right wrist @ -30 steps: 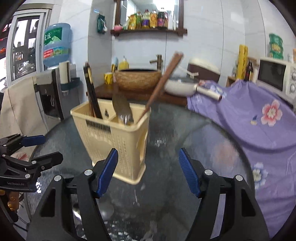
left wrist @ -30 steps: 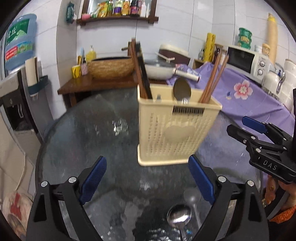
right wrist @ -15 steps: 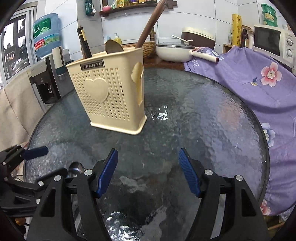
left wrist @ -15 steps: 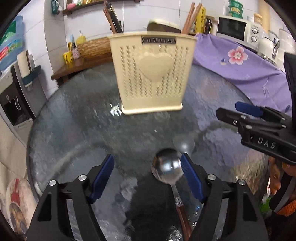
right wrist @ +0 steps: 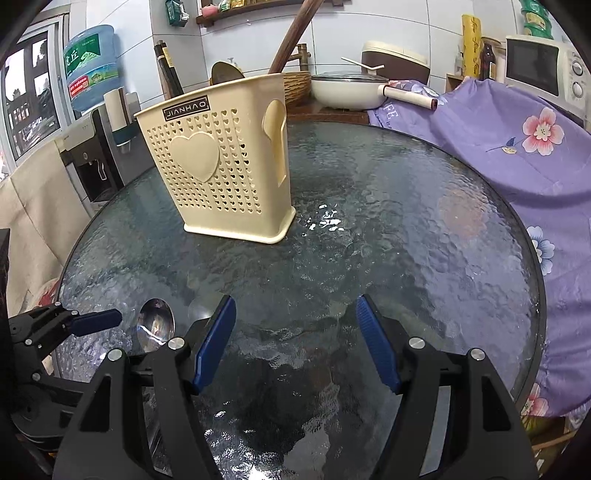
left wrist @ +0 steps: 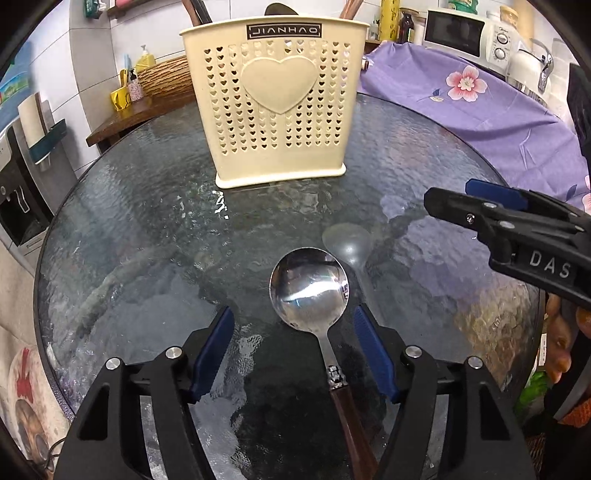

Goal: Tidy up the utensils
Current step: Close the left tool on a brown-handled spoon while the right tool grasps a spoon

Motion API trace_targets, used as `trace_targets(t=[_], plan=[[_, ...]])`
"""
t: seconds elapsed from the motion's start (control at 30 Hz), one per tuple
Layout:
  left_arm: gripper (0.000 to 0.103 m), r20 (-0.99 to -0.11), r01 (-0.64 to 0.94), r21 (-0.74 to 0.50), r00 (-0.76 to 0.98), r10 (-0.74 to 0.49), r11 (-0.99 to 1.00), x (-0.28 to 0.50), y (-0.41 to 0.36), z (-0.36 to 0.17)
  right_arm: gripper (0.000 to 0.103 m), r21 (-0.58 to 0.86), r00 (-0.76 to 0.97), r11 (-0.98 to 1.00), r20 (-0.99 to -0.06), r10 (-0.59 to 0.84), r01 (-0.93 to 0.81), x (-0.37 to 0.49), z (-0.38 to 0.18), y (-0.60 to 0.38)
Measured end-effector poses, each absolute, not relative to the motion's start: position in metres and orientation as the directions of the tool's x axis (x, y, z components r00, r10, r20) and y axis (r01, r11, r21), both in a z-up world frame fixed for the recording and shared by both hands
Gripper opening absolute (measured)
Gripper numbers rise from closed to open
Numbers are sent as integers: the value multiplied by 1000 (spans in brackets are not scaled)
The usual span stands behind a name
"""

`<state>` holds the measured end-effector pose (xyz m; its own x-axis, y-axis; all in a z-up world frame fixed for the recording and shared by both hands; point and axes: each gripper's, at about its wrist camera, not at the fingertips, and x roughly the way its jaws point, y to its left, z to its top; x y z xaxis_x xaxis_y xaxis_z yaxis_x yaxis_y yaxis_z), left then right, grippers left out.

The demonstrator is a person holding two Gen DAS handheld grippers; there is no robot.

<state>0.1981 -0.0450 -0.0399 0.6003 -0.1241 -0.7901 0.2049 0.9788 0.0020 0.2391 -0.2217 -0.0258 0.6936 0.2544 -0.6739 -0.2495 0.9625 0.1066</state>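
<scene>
A steel spoon point(left wrist: 309, 288) with a brown handle lies on the round glass table point(left wrist: 129, 236), its neck between the open blue-padded fingers of my left gripper point(left wrist: 293, 354), nearer the right finger. The spoon's bowl also shows in the right wrist view point(right wrist: 155, 324). A cream perforated utensil holder point(left wrist: 275, 103) stands at the back middle, holding chopsticks and a spoon; it also shows in the right wrist view point(right wrist: 221, 166). My right gripper point(right wrist: 295, 343) is open and empty above the table, and it shows at the right in the left wrist view point(left wrist: 476, 203).
A purple flowered cloth point(right wrist: 517, 140) covers the counter to the right with a microwave point(left wrist: 465, 29) on it. A white pan point(right wrist: 351, 90) and woven basket point(left wrist: 166, 74) sit behind the table. A water dispenser point(right wrist: 92, 110) stands at the left.
Both grippers dropped lower toward the table. My left gripper moved down over the spoon, which now lies between its fingers. The right gripper stayed open.
</scene>
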Motion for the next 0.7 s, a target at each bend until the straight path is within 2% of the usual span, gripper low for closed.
trace_targets(t=[0.4,0.63,0.7], plan=[[59,-797,199,6,593,-115,980,209,-53,-43,68,107,679,964,-692,247,-242,243,-28,-219],[47,-794,198,0,596,-121,980,212,-54,-42,68,107,662,966,-710,241,-237,247,-35,-218],[46,-794,198,-8,595,-127,980,212,-52,-41,68,105,657,965,-714,242,-241,246,-36,-217]])
